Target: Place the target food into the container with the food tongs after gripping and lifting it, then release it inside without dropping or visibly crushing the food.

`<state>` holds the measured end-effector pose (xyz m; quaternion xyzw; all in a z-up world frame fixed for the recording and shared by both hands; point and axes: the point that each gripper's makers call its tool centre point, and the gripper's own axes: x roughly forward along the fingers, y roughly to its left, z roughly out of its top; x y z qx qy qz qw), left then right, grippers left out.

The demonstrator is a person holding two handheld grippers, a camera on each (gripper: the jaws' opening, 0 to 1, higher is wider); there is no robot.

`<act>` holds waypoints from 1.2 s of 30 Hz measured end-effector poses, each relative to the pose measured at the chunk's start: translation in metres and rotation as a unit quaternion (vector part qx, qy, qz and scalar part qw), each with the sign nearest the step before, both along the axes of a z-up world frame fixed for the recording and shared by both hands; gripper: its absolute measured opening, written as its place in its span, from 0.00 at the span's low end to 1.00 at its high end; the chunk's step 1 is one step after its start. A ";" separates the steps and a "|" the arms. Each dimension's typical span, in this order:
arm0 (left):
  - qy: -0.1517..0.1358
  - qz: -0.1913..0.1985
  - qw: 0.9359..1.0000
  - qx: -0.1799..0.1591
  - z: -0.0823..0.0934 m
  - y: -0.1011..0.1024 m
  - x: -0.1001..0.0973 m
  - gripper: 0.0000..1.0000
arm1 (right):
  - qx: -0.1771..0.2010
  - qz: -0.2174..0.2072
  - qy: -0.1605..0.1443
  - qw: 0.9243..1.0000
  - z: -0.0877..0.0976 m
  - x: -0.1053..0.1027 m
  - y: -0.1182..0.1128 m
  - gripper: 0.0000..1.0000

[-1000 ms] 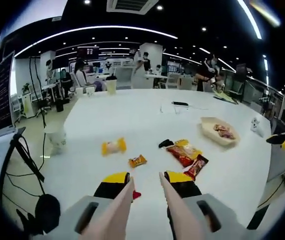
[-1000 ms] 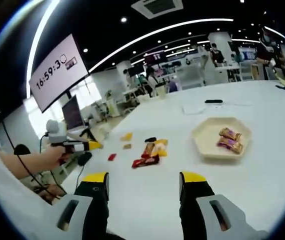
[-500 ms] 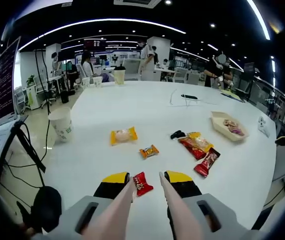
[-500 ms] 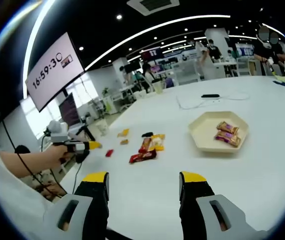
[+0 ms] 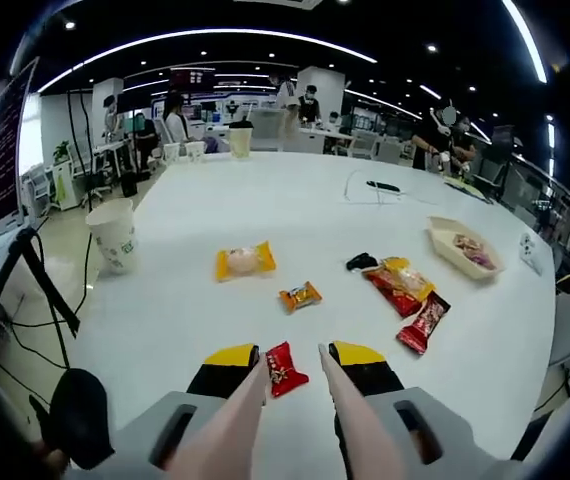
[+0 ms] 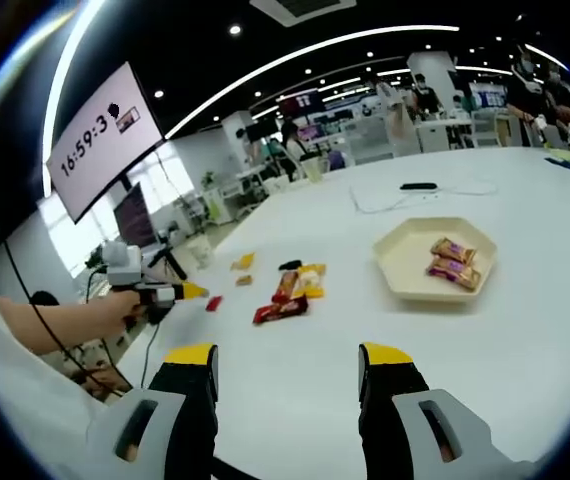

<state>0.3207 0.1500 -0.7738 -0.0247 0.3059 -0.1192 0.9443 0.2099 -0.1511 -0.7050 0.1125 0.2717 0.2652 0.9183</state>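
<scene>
Left gripper (image 5: 293, 362): tongs standing apart, holding nothing, a red candy (image 5: 284, 368) lying on the table (image 5: 295, 215) between their tips. Right gripper (image 6: 287, 362): jaws gaping wide, empty. Tray (image 6: 406, 262): carrying two wrapped snacks (image 6: 451, 264), sitting well apart from the candy.

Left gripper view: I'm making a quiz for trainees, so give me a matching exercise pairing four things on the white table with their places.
Things:
1. small red snack packet
2. white paper cup
3. beige hexagonal tray
4. orange-yellow wrapped bun

Places:
A. near the table's left edge
B. far right, holding wrapped snacks
C. between the left tool's tips
D. mid-table, beyond the small orange candy

Pairs: 1-C, 2-A, 3-B, 4-D
</scene>
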 end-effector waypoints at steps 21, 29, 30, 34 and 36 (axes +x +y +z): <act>0.026 -0.005 1.000 0.012 -0.023 0.008 0.008 0.27 | 0.000 -0.012 0.008 1.000 -0.005 0.016 -0.001 0.56; 0.029 -0.009 0.999 0.010 -0.028 0.006 0.011 0.27 | 0.001 -0.006 0.014 1.000 -0.006 0.018 0.002 0.55; 0.030 -0.009 0.999 0.011 -0.029 0.006 0.011 0.27 | 0.001 -0.005 0.014 1.000 -0.006 0.019 0.003 0.55; 0.028 -0.011 0.999 0.013 -0.030 0.005 0.009 0.27 | 0.000 -0.003 0.012 1.000 -0.005 0.020 0.004 0.55; 0.023 -0.024 0.999 0.029 -0.030 0.003 0.008 0.27 | 0.000 -0.003 0.012 1.000 -0.005 0.021 0.004 0.55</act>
